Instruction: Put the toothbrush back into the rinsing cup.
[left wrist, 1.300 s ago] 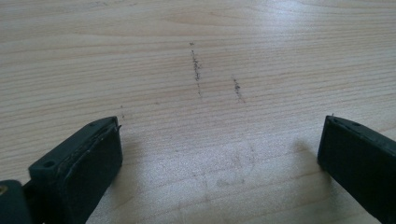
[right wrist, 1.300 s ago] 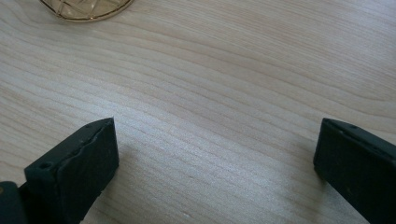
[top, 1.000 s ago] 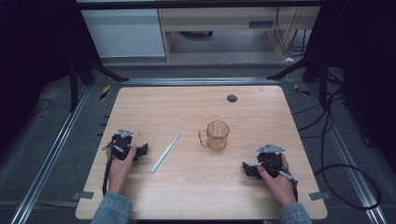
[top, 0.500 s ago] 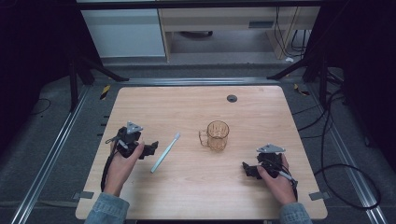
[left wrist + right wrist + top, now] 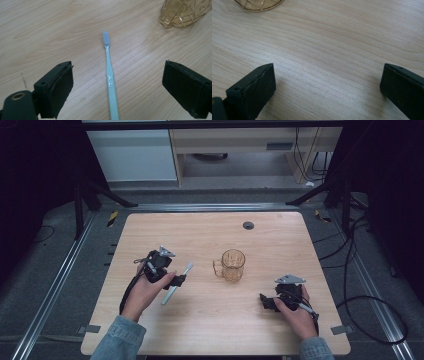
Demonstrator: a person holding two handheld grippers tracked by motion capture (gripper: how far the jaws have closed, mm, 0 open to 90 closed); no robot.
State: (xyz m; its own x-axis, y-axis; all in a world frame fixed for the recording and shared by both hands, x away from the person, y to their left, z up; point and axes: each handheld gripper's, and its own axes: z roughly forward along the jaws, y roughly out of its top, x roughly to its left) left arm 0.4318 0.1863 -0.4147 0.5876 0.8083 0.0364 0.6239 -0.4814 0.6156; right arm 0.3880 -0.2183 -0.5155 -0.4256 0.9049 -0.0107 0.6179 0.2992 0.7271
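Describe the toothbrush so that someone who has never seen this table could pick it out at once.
On the pale wooden table, look left of the amber glass mug near the middle. The toothbrush lies flat on the wood there, just ahead of the open left gripper. It is the one long, thin, pale blue thing on the table, with its bristle head towards the mug.
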